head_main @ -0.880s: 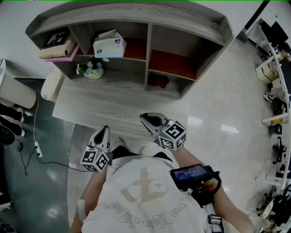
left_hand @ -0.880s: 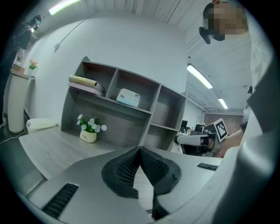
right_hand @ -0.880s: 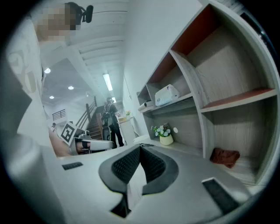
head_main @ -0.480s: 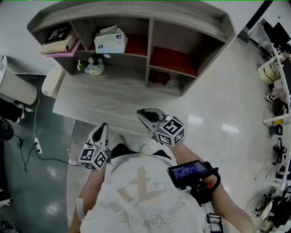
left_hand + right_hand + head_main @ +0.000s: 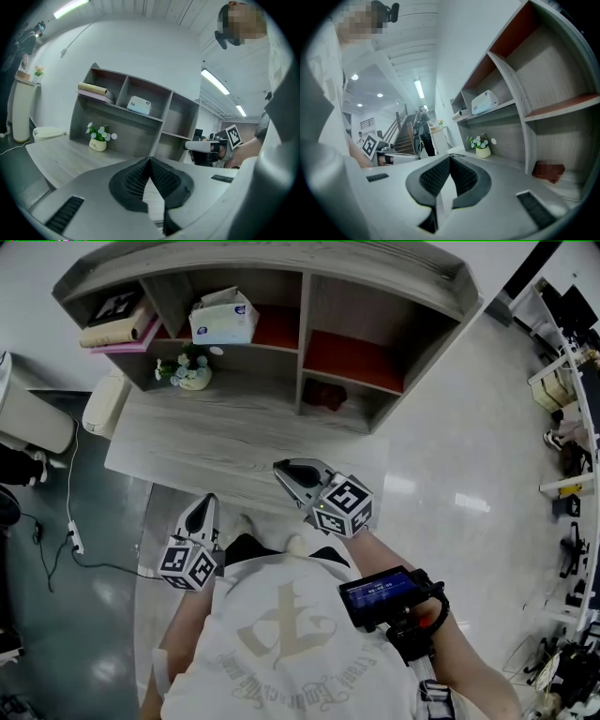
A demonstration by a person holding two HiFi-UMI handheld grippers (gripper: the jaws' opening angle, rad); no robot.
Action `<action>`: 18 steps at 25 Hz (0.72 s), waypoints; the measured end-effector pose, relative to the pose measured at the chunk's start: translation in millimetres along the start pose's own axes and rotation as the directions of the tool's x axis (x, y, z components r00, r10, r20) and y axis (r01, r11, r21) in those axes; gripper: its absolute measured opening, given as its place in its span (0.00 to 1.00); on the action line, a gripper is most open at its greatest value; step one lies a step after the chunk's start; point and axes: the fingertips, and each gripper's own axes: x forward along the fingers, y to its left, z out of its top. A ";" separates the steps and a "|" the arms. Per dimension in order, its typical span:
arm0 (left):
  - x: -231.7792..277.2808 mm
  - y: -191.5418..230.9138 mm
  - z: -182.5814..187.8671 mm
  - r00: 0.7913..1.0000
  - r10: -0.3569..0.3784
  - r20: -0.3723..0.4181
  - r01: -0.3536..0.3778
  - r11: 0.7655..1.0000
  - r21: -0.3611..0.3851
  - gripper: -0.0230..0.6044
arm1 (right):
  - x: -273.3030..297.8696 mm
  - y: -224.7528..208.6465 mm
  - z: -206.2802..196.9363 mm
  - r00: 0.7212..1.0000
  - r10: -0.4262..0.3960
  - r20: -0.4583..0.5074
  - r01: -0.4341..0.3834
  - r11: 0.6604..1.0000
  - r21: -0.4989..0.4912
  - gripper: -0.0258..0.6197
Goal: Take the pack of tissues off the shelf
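A small pot of white flowers (image 5: 190, 371) is sitting on the pale wooden surface (image 5: 234, 451) under the grey shelf unit (image 5: 304, 334), with stacked books (image 5: 114, 332) lying in the upper left compartment. The white-and-blue boxy pack of tissues (image 5: 223, 317) is resting in the upper middle compartment. The left claw (image 5: 205, 502) and right claw (image 5: 284, 472) are both hanging clenched and empty, well apart from it.

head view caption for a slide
Left gripper and right gripper shut and empty near the desk edge; tissue pack on the upper shelf.

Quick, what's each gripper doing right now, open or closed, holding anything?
Left gripper: closed, holding nothing.
Right gripper: closed, holding nothing.
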 end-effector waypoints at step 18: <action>-9.7 -14.6 -8.3 1.000 0.016 -0.005 -0.016 1.000 0.006 0.06 | -3.7 9.7 -12.1 0.999 0.042 -0.010 -0.042 0.999 0.009 0.05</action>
